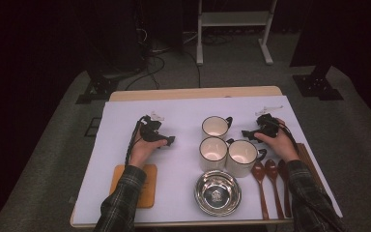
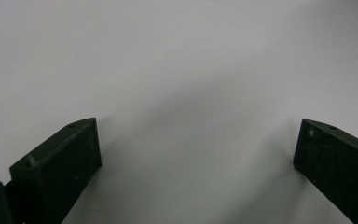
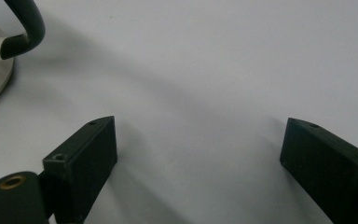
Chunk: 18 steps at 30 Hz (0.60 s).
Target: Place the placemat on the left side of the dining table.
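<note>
Both the left gripper [image 1: 166, 141] and the right gripper [image 1: 248, 135] are held wide and empty over the white sheet [image 1: 183, 113]. The nearest mug [image 1: 242, 158], judged the target, must next be approached by its handle [image 3: 24, 28].

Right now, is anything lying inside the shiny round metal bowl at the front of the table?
No, the shiny round metal bowl holds nothing in the high view; the three brown wooden spoons lie beside it on the white sheet.

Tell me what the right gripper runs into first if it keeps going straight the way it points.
Probably the mug nearest it: the right gripper, jaws open and empty, aims left toward the mugs; its own view shows that mug's handle off-centre, so it might miss.
</note>
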### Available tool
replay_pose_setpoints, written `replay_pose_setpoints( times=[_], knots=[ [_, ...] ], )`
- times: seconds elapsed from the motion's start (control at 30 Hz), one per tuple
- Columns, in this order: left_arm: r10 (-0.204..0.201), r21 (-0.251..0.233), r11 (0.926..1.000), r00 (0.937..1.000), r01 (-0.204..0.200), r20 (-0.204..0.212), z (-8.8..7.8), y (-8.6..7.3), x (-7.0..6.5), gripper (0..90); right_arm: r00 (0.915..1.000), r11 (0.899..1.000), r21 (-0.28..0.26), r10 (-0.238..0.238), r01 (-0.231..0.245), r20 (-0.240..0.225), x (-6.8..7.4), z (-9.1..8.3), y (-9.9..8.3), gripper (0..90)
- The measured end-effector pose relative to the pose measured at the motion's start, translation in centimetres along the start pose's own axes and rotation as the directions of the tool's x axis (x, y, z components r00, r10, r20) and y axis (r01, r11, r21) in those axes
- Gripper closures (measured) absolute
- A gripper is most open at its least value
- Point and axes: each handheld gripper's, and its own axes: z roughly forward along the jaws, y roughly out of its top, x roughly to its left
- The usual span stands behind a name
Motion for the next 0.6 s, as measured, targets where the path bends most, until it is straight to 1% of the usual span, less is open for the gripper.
replay_pose_setpoints(
  times=[0.1,0.27,0.3,0.33,0.4,0.43,0.47,0.5,0.57,0.6],
  knots=[
    [0.003,0.002,1.0000,1.0000,-0.003,-0.001,-0.2,0.0,-0.1,2.0,1.0000,1.000,0.000,0.000,0.000,0.000,0.0,0.0,0.0,9.4],
    [0.003,0.005,1.0000,0.9999,-0.003,0.011,-0.5,0.2,-0.4,13.7,1.0000,1.000,-0.002,-0.004,0.004,0.003,0.0,0.0,0.0,9.5],
    [0.000,0.007,1.0000,0.9999,-0.001,0.010,-0.6,0.2,-0.5,14.1,1.0000,1.000,0.000,-0.002,0.002,0.001,0.0,0.0,0.0,9.5],
    [0.007,0.013,0.9999,0.9999,-0.007,0.012,-0.6,0.2,-0.5,14.1,1.0000,1.000,0.000,-0.001,0.001,0.001,0.0,0.0,0.0,9.4],
    [0.008,0.014,0.9999,0.9999,-0.008,0.014,-0.7,0.2,-0.6,17.3,1.0000,1.000,0.001,-0.001,0.001,0.001,0.0,0.0,0.0,9.5],
    [0.007,0.017,0.9998,0.9998,-0.007,0.020,-0.9,0.2,-0.5,17.3,1.0000,1.000,-0.001,-0.002,0.002,0.000,0.0,0.0,0.0,9.5],
    [0.002,0.009,1.0000,0.9996,-0.003,0.028,-1.0,0.2,-0.6,22.1,1.0000,1.000,0.000,-0.002,0.002,0.001,0.0,0.0,0.0,9.5],
    [0.003,0.016,0.9999,0.9997,-0.003,0.026,-1.3,0.2,-0.5,22.4,1.0000,1.000,0.000,-0.001,0.001,0.002,0.0,0.0,0.0,9.5],
    [0.000,0.007,1.0000,0.9998,0.000,0.022,-1.6,0.2,-0.6,23.5,1.0000,1.000,0.000,-0.002,0.002,0.001,0.0,0.0,0.0,9.5],
    [-0.003,0.006,1.0000,0.9998,0.003,0.022,-1.7,0.2,-0.6,25.5,1.0000,1.000,0.000,-0.002,0.002,0.001,0.0,0.0,0.0,9.5]
  ],
)
